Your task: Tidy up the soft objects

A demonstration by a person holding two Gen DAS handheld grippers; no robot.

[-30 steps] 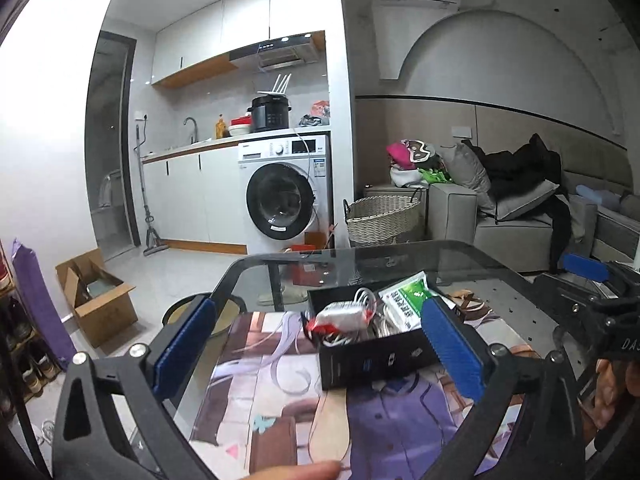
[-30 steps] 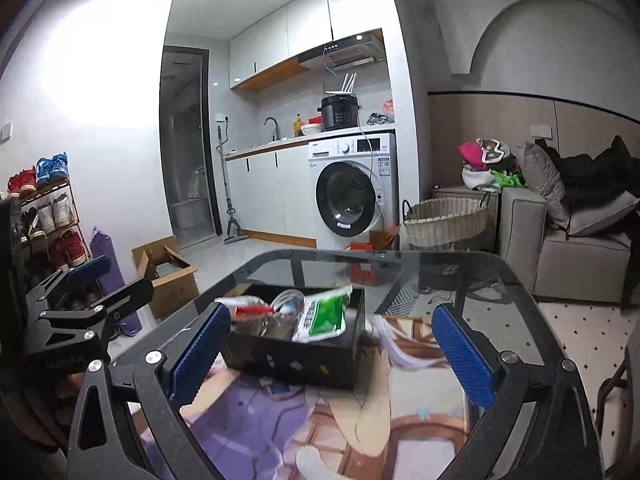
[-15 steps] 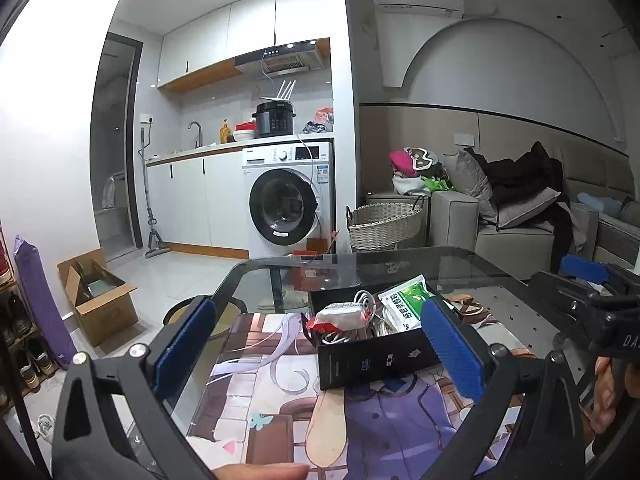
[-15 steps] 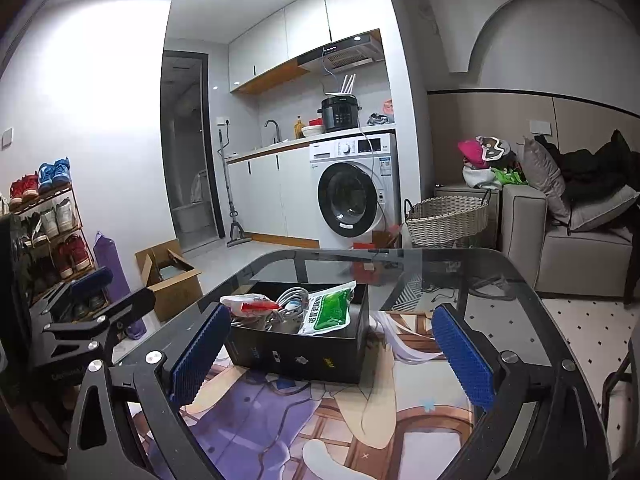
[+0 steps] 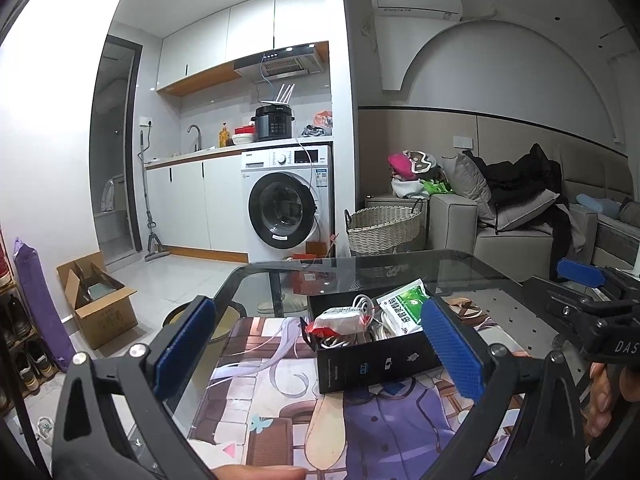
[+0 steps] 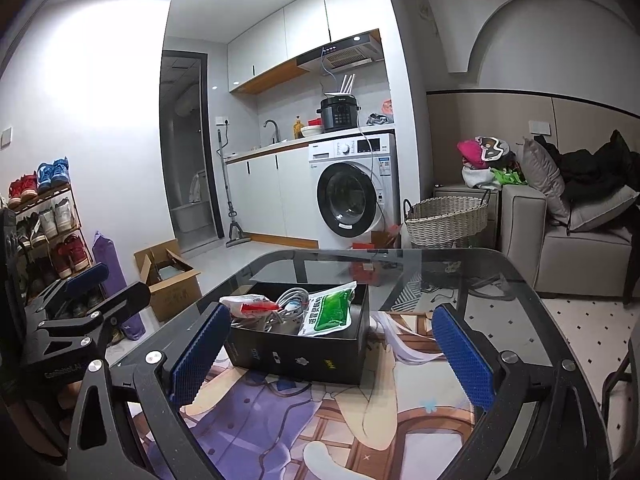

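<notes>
Right wrist view: both grippers (image 6: 330, 350) (image 5: 316, 352) gape wide and empty before the black box (image 6: 298, 350) already holding soft packets (image 6: 330, 312), fitting start or finish.

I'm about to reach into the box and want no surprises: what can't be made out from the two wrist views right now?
- Bottom of the black cardboard box: hidden in both views under the green-and-white pouch, red-and-white packet and white coiled cable.
- Pouch lettering: too small to read.
- Box's right end, left wrist view: behind the left gripper, a blue finger pad.
- Near edge of the glass table: cut off by the frame.
</notes>
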